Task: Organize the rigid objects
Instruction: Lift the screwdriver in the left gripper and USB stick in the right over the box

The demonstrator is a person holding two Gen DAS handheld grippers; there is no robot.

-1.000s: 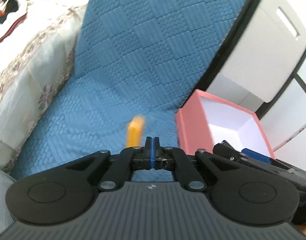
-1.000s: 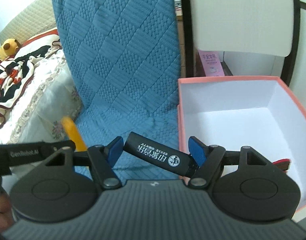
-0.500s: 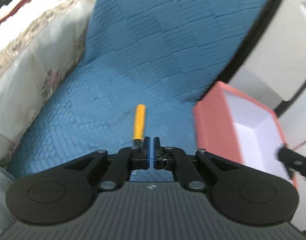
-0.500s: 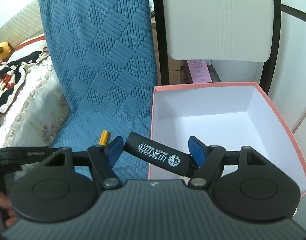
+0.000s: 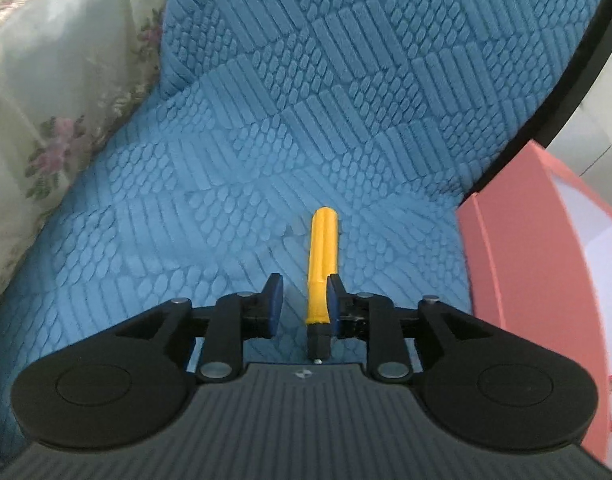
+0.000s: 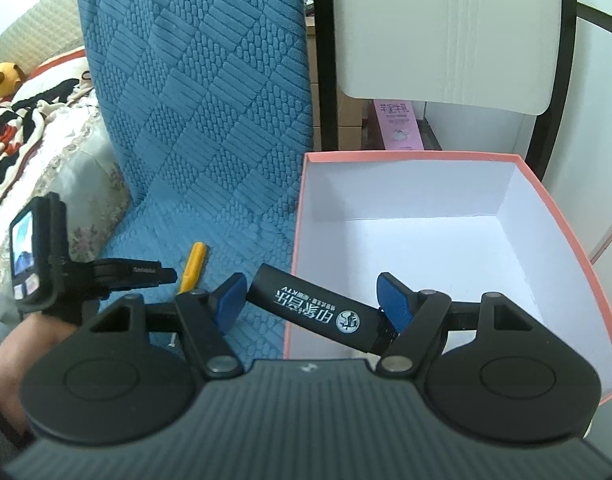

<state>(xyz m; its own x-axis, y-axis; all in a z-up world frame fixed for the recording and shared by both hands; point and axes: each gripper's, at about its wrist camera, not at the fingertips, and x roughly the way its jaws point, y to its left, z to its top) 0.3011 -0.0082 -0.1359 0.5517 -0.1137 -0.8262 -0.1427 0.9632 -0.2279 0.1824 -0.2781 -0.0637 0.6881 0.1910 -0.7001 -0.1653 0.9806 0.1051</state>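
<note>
While the left gripper [image 5: 301, 300] has dropped toward the blue cover [image 5: 306, 120], its jaws, pressed together a second ago, are now opening around the yellow tool [image 5: 323, 264]. That tool lies on the cover pointing to twelve o'clock in the left view; its yellow handle sits between the blue pads, close against the right-hand one and clear of the left-hand one, so nothing grips it yet. A dark tip pokes out at six o'clock, under the gripper body.

Judging by this, the approach is done and the next step is a squeeze, then a carry to the pink box [image 5: 506, 260] at three o'clock.

Against the earlier frames, the tool was a blurred shape ahead of shut pads, then lay just beyond them; now it is inside the gap. The box has slid to the right edge of the left view.

The right gripper [image 6: 312, 298] is clamped on a black stick [image 6: 318, 308] with white print, held slantwise over the near left corner of the box. Its grip looks unchanged, though the box now fills more of that view. At nine o'clock there, the left gripper and a hand [image 6: 21, 344] appear beside the tool.
</note>
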